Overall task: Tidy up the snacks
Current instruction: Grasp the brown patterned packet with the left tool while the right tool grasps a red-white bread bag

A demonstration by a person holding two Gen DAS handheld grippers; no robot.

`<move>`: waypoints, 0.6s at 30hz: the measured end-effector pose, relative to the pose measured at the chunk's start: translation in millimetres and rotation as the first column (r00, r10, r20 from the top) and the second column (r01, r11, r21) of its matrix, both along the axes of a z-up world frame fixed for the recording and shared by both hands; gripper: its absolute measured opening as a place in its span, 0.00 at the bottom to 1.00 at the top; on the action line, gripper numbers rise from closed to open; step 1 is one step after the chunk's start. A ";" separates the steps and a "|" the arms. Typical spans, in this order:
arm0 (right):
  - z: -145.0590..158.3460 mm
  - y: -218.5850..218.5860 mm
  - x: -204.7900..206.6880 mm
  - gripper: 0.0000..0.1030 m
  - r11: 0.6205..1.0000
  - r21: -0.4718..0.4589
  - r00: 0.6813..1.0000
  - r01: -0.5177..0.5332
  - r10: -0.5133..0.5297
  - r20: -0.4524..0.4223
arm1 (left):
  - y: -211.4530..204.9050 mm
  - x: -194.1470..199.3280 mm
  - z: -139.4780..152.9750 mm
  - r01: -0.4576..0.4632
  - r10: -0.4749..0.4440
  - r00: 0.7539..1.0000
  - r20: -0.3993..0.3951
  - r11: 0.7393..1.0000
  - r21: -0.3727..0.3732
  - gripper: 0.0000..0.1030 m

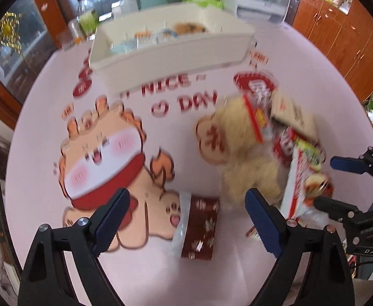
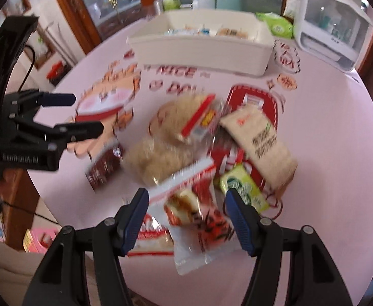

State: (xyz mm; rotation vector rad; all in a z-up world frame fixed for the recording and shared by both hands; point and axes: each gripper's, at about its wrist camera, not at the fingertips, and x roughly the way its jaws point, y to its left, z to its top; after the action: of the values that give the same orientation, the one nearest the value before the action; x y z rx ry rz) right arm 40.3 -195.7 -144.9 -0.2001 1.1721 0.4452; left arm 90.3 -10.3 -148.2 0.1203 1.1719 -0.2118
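Left gripper (image 1: 187, 220): wide open, empty, above brown packet (image 1: 199, 229)
Brown packet: long axis toward bin (image 1: 171, 51)
Right gripper (image 2: 186, 220): half open, around red packet (image 2: 201, 219), pads not touching

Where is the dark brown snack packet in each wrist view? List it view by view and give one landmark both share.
Left wrist view: the dark brown packet lies low at centre, between the left gripper fingers, not gripped.
Right wrist view: dark brown packet sits left of centre, under the other gripper's fingers.
Shared landmark: the white bin at the table's far side.
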 end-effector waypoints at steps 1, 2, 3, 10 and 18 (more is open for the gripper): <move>-4.4 0.9 -2.6 0.62 1.000 -0.016 1.000 -0.009 0.009 -0.002 | 1.4 -2.4 -8.8 -0.004 0.004 1.000 -0.021 1.000 0.000 0.88; -8.3 1.9 -5.2 0.62 0.999 -0.029 1.000 -0.018 0.018 -0.004 | 2.4 -4.4 -16.5 -0.007 0.007 0.999 -0.039 1.000 -0.002 0.86; -9.4 2.7 -7.0 0.62 0.999 -0.040 1.000 -0.022 0.022 0.002 | 2.9 -5.4 -21.8 -0.009 0.009 0.999 -0.053 1.000 -0.003 0.84; -22.8 5.5 -15.0 0.62 0.992 -0.108 0.998 -0.058 0.060 0.020 | 11.4 -12.5 -60.9 -0.064 0.062 0.988 -0.140 0.998 -0.010 0.78; -37.1 1.4 -9.3 0.62 0.999 -0.047 0.999 -0.002 0.000 -0.035 | 9.7 -15.7 -75.3 -0.089 0.089 0.986 -0.139 0.996 0.006 0.64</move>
State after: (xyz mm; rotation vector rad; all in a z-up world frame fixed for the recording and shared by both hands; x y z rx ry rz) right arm 31.0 -194.3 -182.0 -0.2347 1.2172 0.4238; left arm 74.6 -0.6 -223.5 0.0538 1.3137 -0.1431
